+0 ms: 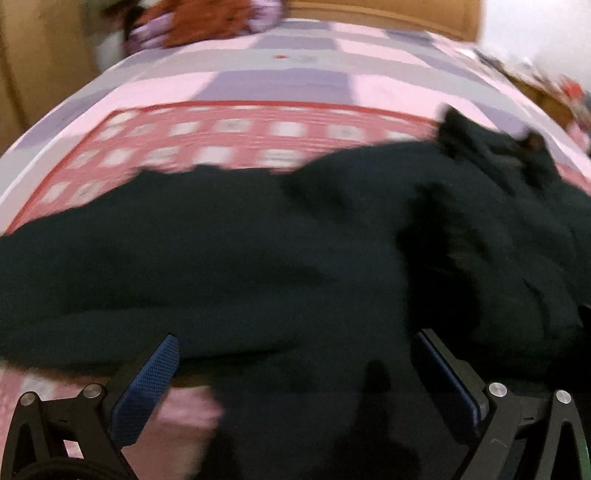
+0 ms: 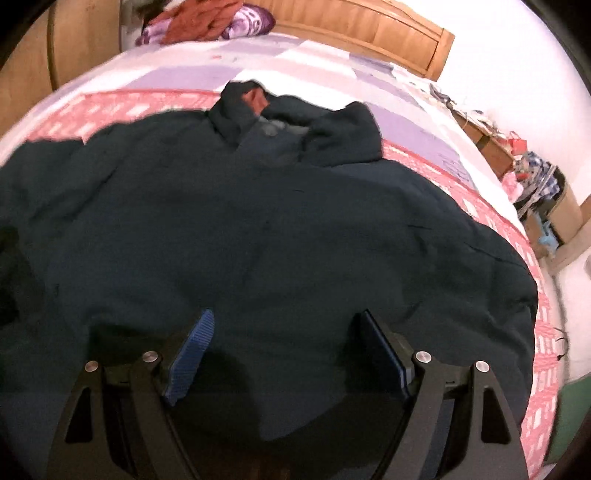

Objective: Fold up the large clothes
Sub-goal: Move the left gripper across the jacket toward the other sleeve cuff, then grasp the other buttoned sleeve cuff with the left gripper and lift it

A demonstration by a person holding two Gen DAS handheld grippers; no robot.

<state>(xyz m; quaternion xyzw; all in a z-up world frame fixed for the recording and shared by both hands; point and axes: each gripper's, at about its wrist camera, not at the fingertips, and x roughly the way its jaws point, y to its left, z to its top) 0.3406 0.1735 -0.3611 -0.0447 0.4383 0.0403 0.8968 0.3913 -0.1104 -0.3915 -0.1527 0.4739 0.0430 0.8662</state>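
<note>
A large dark green jacket (image 2: 258, 221) lies spread on the bed, its collar (image 2: 295, 122) at the far end. It also fills the left wrist view (image 1: 258, 258), which is blurred. My left gripper (image 1: 295, 347) is open and empty, its blue pads (image 1: 147, 391) low over the jacket's near edge. My right gripper (image 2: 284, 325) is open and empty, its fingers (image 2: 192, 354) just above the jacket's body.
The bed has a pink, red and lilac patterned cover (image 2: 332, 70) and a wooden headboard (image 2: 369, 29). A pile of rust and purple clothes (image 2: 207, 22) lies at the far end. Cluttered boxes (image 2: 535, 184) stand on the floor to the right.
</note>
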